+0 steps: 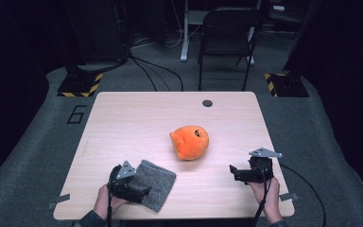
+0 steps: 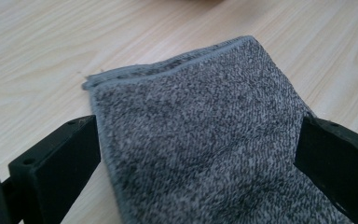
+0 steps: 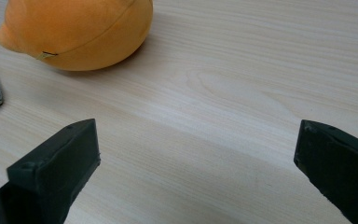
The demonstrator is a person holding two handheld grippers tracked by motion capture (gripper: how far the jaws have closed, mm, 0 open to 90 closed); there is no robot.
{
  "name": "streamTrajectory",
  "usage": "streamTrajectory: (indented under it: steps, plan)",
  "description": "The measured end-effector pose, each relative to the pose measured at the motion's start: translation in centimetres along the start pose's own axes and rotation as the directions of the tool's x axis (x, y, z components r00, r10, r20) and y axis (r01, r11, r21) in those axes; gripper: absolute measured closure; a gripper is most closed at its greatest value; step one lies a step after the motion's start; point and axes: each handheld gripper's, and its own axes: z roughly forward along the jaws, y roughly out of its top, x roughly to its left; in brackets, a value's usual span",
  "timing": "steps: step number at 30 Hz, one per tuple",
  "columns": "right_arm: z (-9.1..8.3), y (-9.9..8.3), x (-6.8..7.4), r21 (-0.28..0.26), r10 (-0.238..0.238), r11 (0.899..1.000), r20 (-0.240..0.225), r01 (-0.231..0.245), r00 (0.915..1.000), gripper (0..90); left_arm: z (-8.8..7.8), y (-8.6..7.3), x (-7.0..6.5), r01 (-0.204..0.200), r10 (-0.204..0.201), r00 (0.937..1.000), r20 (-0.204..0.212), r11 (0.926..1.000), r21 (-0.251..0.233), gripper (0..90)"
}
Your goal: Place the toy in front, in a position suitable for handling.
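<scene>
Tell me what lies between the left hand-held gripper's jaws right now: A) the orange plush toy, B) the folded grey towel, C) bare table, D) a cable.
B: in the left gripper view the folded grey towel lies between the open jaws of the left hand-held gripper, while the orange plush toy sits apart at mid-table.

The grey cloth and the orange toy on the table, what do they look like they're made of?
The grey cloth looks like terry or microfibre towelling: speckled, nubbly loops with a smooth stitched hem along its edge. The orange toy looks like soft plush fabric over stuffing: matte, fuzzy surface, a sewn seam across it and a small tag. The table looks like pale wood-grain laminate, possibly veneer.
</scene>
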Motion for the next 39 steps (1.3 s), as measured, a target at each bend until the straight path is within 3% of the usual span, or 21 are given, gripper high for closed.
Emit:
streamTrajectory:
  steps: [4,6,9,12,16,20,22,25,30,39]
  plan:
    - [0.0,0.0,-0.3,0.002,0.007,1.000,0.001,-0.007,1.0000,0.0,0.9,0.2,-0.5,-0.020,0.021,0.9997,-0.011,0.9993,0.031,0.1]
    - [0.0,0.0,-0.4,0.002,0.013,1.000,0.002,-0.013,0.9999,0.0,1.7,0.1,-0.9,-0.039,0.043,0.9982,-0.042,0.9965,0.074,3.4]
    - [0.0,-0.1,-0.4,0.005,0.014,1.000,0.000,-0.014,0.9999,0.0,2.5,-0.4,-0.7,-0.027,0.031,0.9989,-0.035,0.9947,0.099,12.5]
    - [-0.1,-0.1,-0.5,0.008,0.016,1.000,0.001,-0.016,0.9999,0.0,2.5,-0.6,-0.5,-0.011,0.014,0.9995,-0.028,0.9961,0.087,14.9]
    - [0.1,-0.3,-0.7,0.015,0.018,1.000,-0.001,-0.018,0.9998,0.0,2.1,-0.8,-0.3,0.001,0.002,0.9991,-0.041,0.9975,0.071,31.4]
    - [0.2,-0.4,-0.9,0.022,0.028,0.999,-0.002,-0.028,0.9996,0.0,1.8,-1.0,0.2,0.016,-0.013,0.9988,-0.047,0.9981,0.060,53.8]
    - [0.2,-0.4,-1.0,0.022,0.025,0.999,-0.005,-0.025,0.9997,0.0,1.7,-1.1,0.4,0.032,-0.029,0.9983,-0.051,0.9984,0.047,60.8]
    - [0.2,-0.4,-1.0,0.023,0.036,0.999,-0.005,-0.036,0.9993,0.0,1.6,-1.1,0.6,0.011,-0.008,0.9988,-0.049,0.9988,0.048,68.2]
    - [0.4,-0.6,-1.3,0.032,0.041,0.999,-0.001,-0.041,0.9992,0.0,1.5,-1.2,0.6,-0.005,0.007,0.9992,-0.040,0.9993,0.038,73.1]
    - [0.2,-0.9,-1.5,0.028,0.038,0.999,0.002,-0.038,0.9993,0.0,0.9,-1.2,1.1,0.006,-0.006,0.9998,-0.020,0.9997,0.026,74.3]
